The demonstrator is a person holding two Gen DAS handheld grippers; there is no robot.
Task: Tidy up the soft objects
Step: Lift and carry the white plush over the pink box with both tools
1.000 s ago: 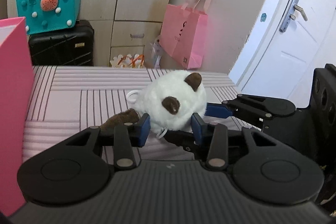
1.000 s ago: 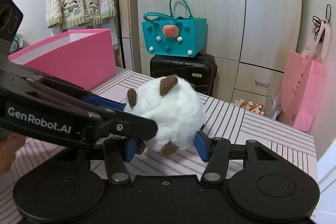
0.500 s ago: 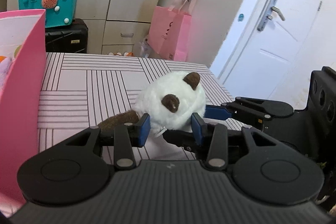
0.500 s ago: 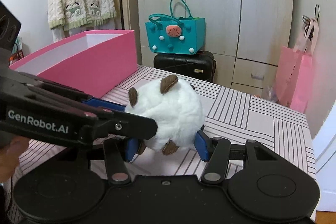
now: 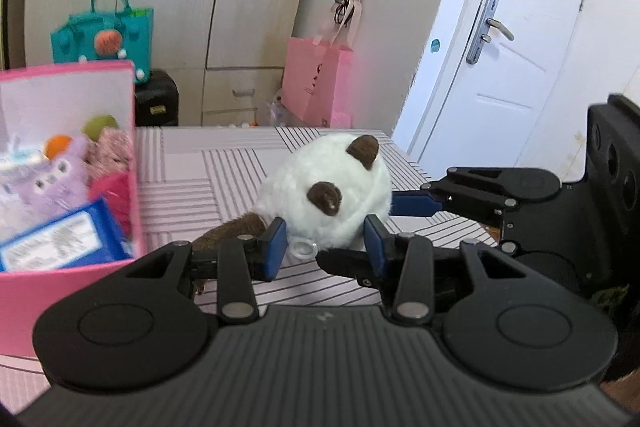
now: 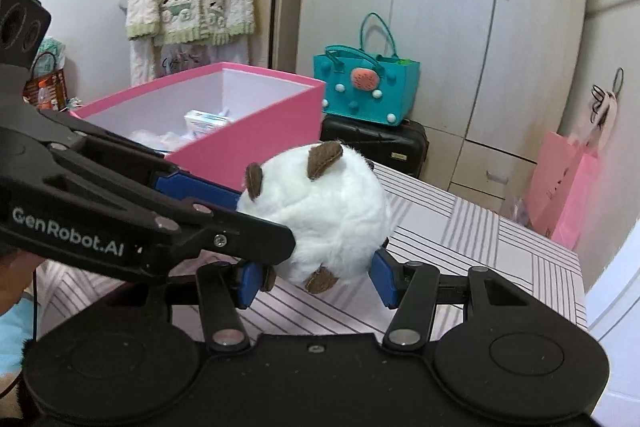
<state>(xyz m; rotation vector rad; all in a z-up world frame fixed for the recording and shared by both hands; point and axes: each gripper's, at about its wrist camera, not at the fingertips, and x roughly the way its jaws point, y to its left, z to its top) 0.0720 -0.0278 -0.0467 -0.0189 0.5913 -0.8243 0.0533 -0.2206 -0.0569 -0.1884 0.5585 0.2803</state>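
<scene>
left tool (image 5: 325, 239): blue pads pressing both sides of the round white fluffy plush toy w/ brown ears (image 5: 334, 193), closed onto it, gripping low on the body
right tool (image 6: 317, 279): also clamping same plush from the other side, pads squeezing its lower part; jaws partly closed around it
plush: sitting between both tools, raised over the pink striped desk (image 5: 208, 167); can't tell if underside is touching desk; brown bit sticking out toward left tool's left pad
pink box (image 6: 256, 139): open-top, rectangular, standing on desk just beside plush, on left tool's side
box contents: purple plush (image 5: 48, 183), blue packet (image 5: 60, 235), orange + green balls, pink fuzzy item, all lying inside
bkgd: teal tote bag (image 6: 366, 93) sitting on black suitcase (image 6: 376, 143); pink paper bag (image 5: 318, 83) hanging by wall
</scene>
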